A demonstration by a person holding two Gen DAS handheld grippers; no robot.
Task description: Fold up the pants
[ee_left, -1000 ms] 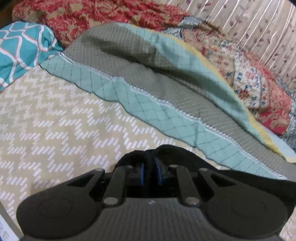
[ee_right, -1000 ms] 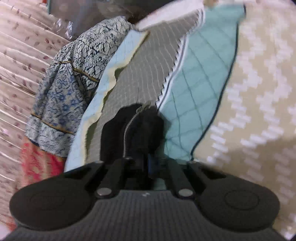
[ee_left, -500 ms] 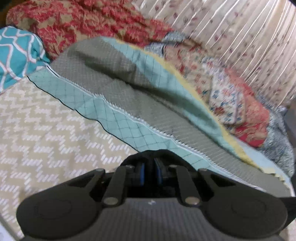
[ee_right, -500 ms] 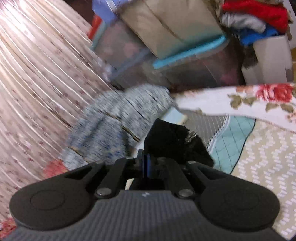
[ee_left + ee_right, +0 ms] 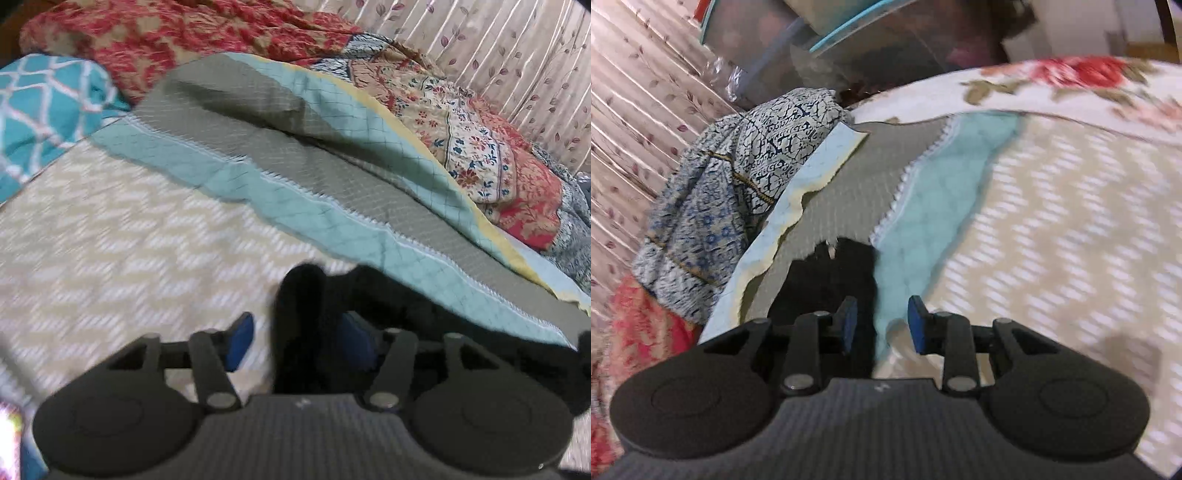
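Note:
The black pants [image 5: 424, 306] lie on the bed at the edge of a grey and teal quilt [image 5: 332, 177]. In the left wrist view a fold of black cloth stands loose between my spread blue pads; the left gripper [image 5: 295, 341] is open. In the right wrist view the pants [image 5: 831, 280] show a zipper and lie under my left finger. The right gripper [image 5: 881, 325] is open, its blue pads apart, with black cloth beside the left pad.
The bed has a beige zigzag cover [image 5: 110, 240]. Red and floral bedding [image 5: 480, 147] and a teal patterned pillow [image 5: 40, 110] lie along the back. A blue patterned cloth heap [image 5: 731, 184] and storage boxes [image 5: 849, 37] stand by the curtain [image 5: 635, 92].
Both grippers were shut on the black pants and have opened, letting the cloth go. The right gripper has swung back down toward the bed.

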